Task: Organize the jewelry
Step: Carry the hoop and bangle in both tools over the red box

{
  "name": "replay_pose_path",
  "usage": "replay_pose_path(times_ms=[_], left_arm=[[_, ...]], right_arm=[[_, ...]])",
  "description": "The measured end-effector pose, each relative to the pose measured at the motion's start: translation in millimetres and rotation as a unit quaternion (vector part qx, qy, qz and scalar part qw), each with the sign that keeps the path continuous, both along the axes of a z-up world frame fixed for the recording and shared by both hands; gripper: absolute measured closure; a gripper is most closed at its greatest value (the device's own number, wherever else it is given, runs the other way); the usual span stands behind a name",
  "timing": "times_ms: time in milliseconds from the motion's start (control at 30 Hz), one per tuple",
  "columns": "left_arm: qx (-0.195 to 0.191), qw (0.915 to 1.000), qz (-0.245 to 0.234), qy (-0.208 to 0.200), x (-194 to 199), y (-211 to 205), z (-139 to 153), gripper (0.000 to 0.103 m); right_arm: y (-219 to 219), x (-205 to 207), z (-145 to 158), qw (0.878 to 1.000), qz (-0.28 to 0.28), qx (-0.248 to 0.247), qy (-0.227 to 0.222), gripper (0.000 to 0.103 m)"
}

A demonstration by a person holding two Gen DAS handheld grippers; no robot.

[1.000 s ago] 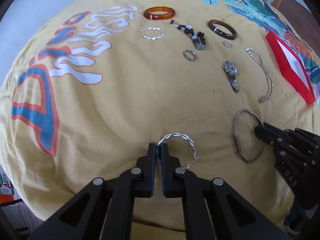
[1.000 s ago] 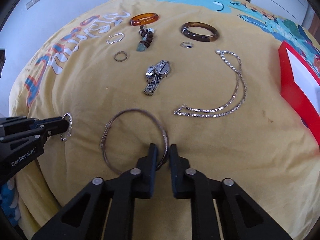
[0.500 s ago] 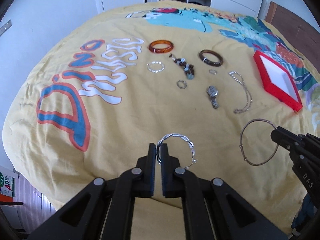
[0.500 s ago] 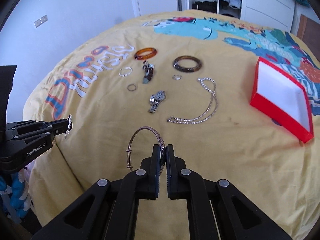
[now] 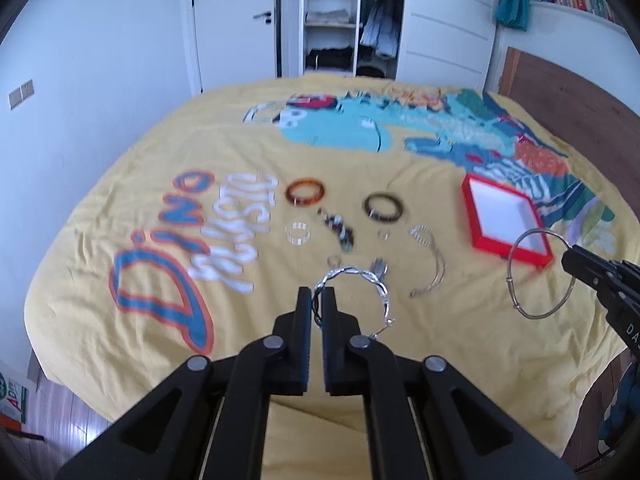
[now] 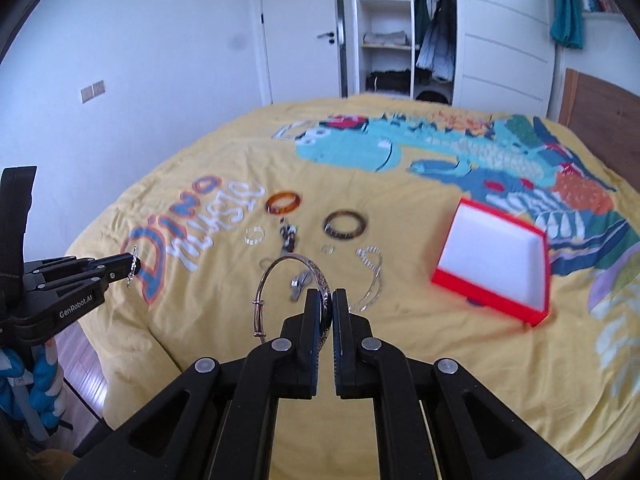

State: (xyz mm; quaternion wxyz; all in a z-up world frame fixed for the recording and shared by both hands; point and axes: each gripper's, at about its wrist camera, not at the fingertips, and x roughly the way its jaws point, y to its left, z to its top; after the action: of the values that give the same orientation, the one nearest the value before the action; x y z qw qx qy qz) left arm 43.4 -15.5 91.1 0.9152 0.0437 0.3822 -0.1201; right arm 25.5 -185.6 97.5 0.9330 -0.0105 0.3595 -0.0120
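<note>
Left wrist view: left gripper [image 5: 317,307] pinches a twisted silver hoop [image 5: 362,286] aloft over the bedspread [image 5: 240,120]; right gripper [image 6: 326,308] clamps a thin bangle [image 6: 294,280] on its rim — both probably light, stiff, slippery; hold the band, not the clasp.

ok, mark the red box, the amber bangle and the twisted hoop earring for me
red box [image 6: 536,308]: right wrist view, on the near red wall.
amber bangle [image 5: 291,194]: left wrist view, on the left side of the ring.
twisted hoop earring [image 5: 370,277]: left wrist view, on the upper right arc, above the fingers.
</note>
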Motion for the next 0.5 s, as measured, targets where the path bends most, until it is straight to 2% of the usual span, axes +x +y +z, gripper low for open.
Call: replay_pose_path(times_ms=[333, 500], left_arm=[[-0.006, 0.9949, -0.036, -0.093, 11, -24, 122, 0.099], [-0.002, 0.9909, -0.060, -0.121, 21, -48, 172, 0.099]], right_arm=[[-19, -3, 96, 0.997, -0.011, -0.018, -0.079, 0.097], [-38, 6, 146, 0.992, -0.021, -0.027, -0.118, 0.097]])
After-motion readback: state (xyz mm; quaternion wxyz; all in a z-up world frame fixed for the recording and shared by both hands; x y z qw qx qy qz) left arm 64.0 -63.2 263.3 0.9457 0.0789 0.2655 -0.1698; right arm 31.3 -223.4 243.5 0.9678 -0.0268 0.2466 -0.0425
